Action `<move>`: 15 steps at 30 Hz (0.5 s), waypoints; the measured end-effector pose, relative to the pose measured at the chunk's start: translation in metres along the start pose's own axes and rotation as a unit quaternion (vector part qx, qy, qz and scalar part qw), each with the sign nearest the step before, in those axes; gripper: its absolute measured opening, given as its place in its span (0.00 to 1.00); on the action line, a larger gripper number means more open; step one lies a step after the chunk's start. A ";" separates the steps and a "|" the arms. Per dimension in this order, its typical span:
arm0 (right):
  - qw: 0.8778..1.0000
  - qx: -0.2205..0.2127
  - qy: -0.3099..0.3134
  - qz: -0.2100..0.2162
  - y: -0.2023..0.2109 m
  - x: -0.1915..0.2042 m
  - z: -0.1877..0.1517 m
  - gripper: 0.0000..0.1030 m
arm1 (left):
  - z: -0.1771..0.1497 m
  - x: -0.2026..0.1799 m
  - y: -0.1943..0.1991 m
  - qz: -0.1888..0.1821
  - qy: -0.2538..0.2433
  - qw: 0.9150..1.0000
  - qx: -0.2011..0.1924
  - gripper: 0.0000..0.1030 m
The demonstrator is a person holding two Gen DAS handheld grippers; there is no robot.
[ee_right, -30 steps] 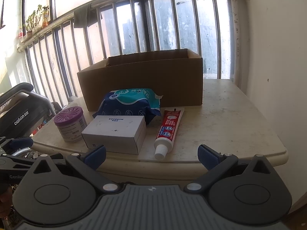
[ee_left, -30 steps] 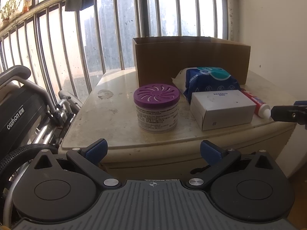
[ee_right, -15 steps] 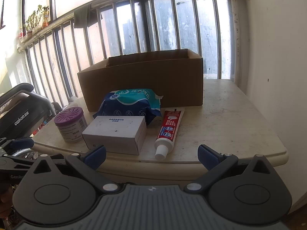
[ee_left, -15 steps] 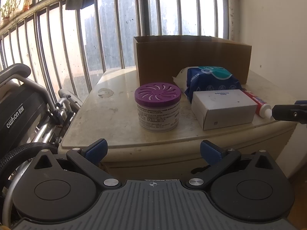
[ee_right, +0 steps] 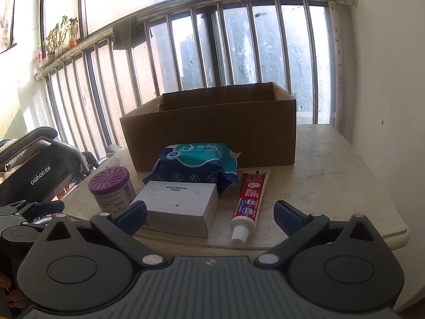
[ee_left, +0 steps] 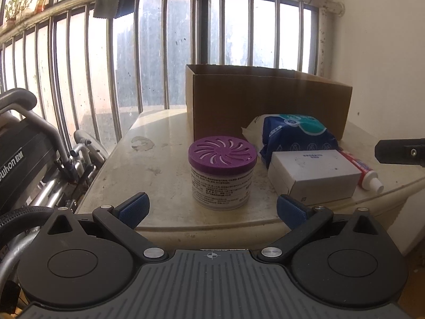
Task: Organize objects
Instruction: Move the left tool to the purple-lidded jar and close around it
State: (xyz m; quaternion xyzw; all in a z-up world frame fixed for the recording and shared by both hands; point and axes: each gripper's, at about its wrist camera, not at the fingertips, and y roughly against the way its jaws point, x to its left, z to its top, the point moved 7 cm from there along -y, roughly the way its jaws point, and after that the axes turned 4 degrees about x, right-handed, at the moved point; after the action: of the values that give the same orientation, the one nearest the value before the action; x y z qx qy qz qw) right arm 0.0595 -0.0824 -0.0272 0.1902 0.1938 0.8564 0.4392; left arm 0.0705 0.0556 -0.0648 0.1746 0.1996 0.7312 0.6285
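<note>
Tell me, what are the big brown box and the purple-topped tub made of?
The box looks like plain matte corrugated cardboard: brown, with raw cut edges. The tub seems to be plastic: a moulded purple slotted lid over a white body with a printed label.

Jar [ee_right: 111, 190], white box [ee_right: 179, 208], toothpaste [ee_right: 249, 204] left to right; wipes [ee_right: 196, 166], then carton [ee_right: 212, 130], behind

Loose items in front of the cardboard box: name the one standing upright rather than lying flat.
The purple-lidded jar at the left end of the group. It stands on its base, vented lid up; the wipes pack, white carton and toothpaste tube all lie flat.
</note>
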 end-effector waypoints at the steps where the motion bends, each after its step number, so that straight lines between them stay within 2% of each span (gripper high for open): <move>1: 1.000 -0.002 0.004 0.005 -0.003 0.004 0.005 1.00 | 0.001 0.001 -0.004 0.000 -0.002 1.000 -0.004 0.98; 7: 0.999 -0.003 0.023 0.045 -0.023 0.023 0.025 1.00 | 0.003 0.000 -0.031 -0.014 -0.012 1.000 -0.003 0.92; 14: 0.997 0.009 0.037 0.072 -0.050 0.035 0.040 1.00 | 0.005 -0.002 -0.048 -0.039 -0.017 0.999 -0.009 0.63; 15: 0.996 0.011 0.039 0.074 -0.053 0.036 0.042 1.00 | 0.005 0.000 -0.048 -0.039 -0.013 0.999 -0.009 0.63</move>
State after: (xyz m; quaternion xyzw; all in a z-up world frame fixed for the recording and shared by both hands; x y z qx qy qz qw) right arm 0.0966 -0.0173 -0.0124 0.1758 0.2055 0.8912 0.3643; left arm 0.1141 0.0620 -0.0849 0.1707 0.1919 0.7055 0.6606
